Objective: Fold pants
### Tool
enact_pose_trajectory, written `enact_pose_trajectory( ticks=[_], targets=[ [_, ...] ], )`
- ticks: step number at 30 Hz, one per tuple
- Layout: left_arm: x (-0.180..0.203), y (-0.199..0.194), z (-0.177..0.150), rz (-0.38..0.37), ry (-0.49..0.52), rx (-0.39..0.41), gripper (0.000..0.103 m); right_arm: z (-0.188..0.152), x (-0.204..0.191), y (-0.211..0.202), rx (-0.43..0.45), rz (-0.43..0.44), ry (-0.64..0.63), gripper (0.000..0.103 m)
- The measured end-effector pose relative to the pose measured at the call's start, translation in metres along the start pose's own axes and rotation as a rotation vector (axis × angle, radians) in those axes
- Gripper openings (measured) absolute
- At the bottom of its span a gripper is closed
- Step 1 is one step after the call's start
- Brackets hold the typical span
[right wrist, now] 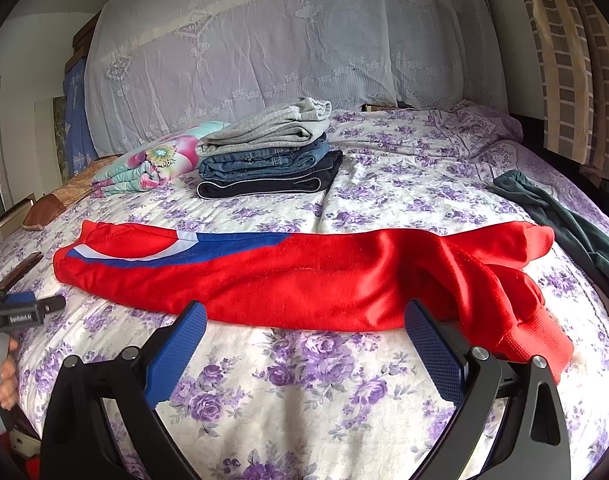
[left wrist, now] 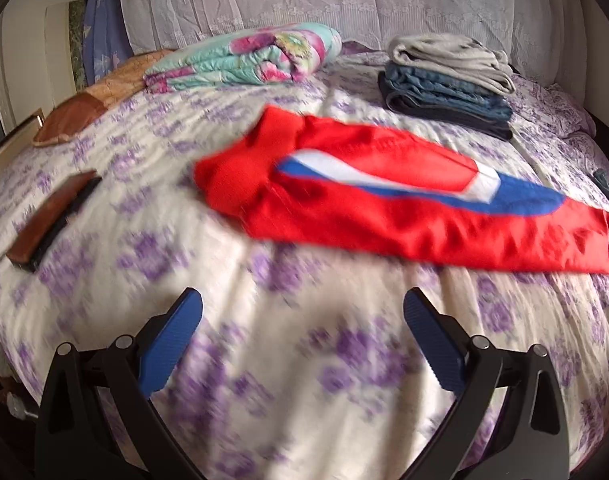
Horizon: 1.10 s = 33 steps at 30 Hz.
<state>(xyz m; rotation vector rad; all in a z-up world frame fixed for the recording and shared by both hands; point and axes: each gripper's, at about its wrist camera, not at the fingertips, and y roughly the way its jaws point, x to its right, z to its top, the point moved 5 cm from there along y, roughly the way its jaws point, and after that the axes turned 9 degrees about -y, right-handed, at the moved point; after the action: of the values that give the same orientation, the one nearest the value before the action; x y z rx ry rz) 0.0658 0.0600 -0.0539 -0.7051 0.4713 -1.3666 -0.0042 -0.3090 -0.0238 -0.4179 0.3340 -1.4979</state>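
Red pants motion-blurred, right edge cropped

I look across a bed under purple-flowered sheeting. A white lace cloth drapes behind it. A checked curtain hangs at my right.

red track pants, blue-white side stripe, folded lengthwise, lying flat across mid frame on bed; waistband at left, ribbed cuffs bunched lower right, slightly wrinkled

Red fleece pants carry a blue-and-white stripe; beneath them, the white bedsheet shows purple roses; behind, a grey-blue-black folded stack.
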Motion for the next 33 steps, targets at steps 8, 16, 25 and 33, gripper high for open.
enact_pose_trajectory(
  ticks=[8, 16, 25, 33],
  targets=[
    [-0.021, 0.015, 0.088, -0.012, -0.044, 0.024, 0.098, 0.000, 0.000, 0.000, 0.000, 0.002, 0.002, 0.100],
    [-0.017, 0.061, 0.120, -0.130, -0.109, -0.137, 0.098, 0.000, 0.001, 0.001, 0.002, 0.025, 0.017, 0.100],
    [-0.016, 0.079, 0.134, -0.222, -0.189, -0.205, 0.094, -0.001, 0.002, 0.004, -0.006, 0.055, 0.031, 0.100],
    [-0.005, 0.094, 0.135, -0.234, -0.154, -0.264, 0.053, -0.002, 0.002, 0.005, -0.011, 0.072, 0.040, 0.100]
  ],
)
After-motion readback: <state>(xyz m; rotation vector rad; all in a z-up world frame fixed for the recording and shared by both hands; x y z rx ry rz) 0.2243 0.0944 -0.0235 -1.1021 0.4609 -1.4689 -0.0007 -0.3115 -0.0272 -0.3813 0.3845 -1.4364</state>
